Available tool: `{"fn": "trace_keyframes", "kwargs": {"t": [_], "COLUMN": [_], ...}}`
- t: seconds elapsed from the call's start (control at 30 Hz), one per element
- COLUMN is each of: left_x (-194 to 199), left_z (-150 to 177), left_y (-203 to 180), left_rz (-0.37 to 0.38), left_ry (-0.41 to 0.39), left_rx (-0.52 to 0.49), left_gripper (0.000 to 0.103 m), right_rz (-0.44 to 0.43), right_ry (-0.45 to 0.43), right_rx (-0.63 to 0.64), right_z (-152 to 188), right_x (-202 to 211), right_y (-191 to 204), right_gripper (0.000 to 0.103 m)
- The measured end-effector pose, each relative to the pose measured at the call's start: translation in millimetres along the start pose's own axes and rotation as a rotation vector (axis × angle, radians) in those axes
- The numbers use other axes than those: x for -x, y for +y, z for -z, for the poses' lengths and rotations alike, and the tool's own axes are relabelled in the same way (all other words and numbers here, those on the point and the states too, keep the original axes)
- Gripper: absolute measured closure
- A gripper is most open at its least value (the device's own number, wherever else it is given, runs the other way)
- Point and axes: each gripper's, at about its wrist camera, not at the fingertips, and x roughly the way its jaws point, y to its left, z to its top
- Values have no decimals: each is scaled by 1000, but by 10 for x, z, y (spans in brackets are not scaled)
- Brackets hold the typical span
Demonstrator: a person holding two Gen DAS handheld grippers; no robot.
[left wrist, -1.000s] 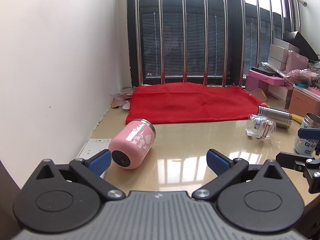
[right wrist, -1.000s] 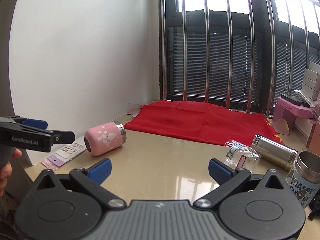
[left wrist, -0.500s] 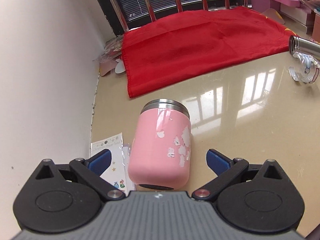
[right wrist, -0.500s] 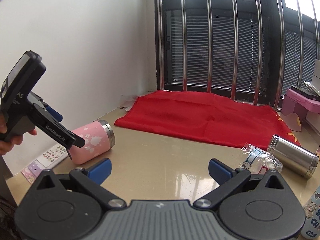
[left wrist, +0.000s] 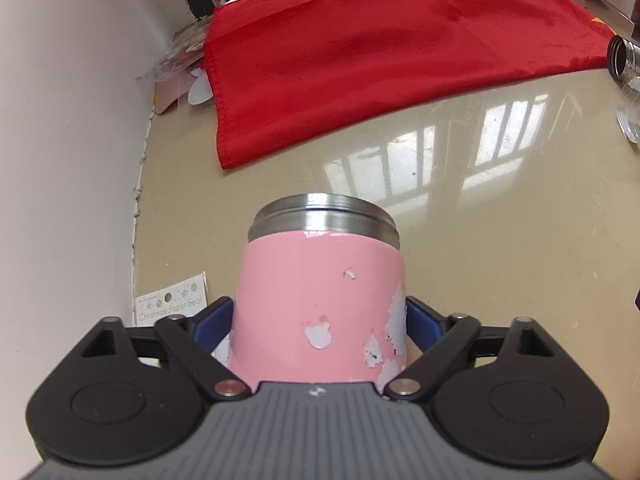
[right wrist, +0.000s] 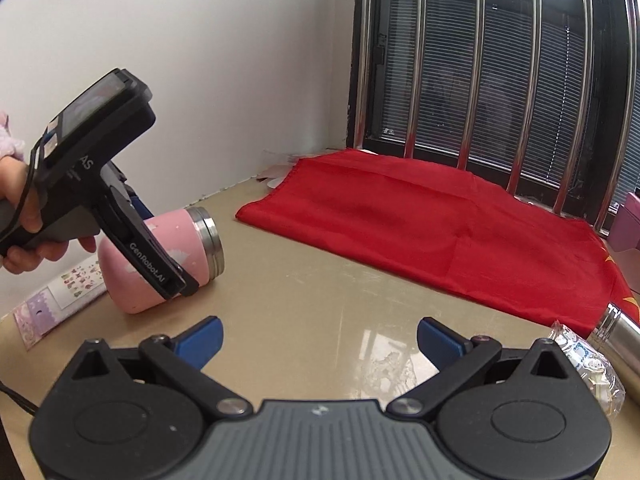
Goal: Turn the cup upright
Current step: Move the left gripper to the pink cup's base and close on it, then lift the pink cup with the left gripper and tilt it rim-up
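Note:
A pink cup (left wrist: 320,300) with a steel rim lies on its side on the beige table, mouth pointing away from me. My left gripper (left wrist: 320,320) straddles its body near the base, one blue pad on each side, pressed against the pink wall. In the right wrist view the cup (right wrist: 160,256) lies at the left with the left gripper (right wrist: 176,284) over it. My right gripper (right wrist: 318,338) is open and empty above the table, apart from the cup.
A red cloth (left wrist: 380,52) covers the far table by the barred window (right wrist: 500,80). Sticker sheets (left wrist: 172,304) lie by the white wall (left wrist: 60,140) at left. A steel bottle (right wrist: 624,336) and a crumpled clear wrapper (right wrist: 588,368) lie at right.
My left gripper has moved forward and down over the pink cup and closed its pads onto the sides. My right gripper has stayed open and shifted slightly.

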Motion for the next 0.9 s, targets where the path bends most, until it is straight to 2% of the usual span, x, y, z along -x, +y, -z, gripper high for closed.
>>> {"fn": "trace_keyframes", "kwargs": {"t": [0.07, 0.2, 0.43, 0.67, 0.9], "left_x": [10, 141, 579, 1095, 1386], "left_z": [45, 125, 290, 471, 641], "left_y": [-68, -130, -590, -1252, -1977], "left_rz": [-24, 62, 54, 48, -12], "left_ry": [-19, -15, -63, -93, -43], "left_rx": [-29, -7, -89, -235, -408], "left_gripper": [19, 19, 19, 19, 19], "right_rz": [-5, 13, 64, 80, 75], "right_ry": [4, 5, -8, -62, -105], "right_rx": [-21, -51, -119, -151, -180], "right_z": [8, 59, 213, 378, 646], "right_x": [-41, 14, 367, 865, 1341], "right_y": [-11, -95, -304, -483, -717], "right_gripper": [0, 0, 0, 0, 0]}}
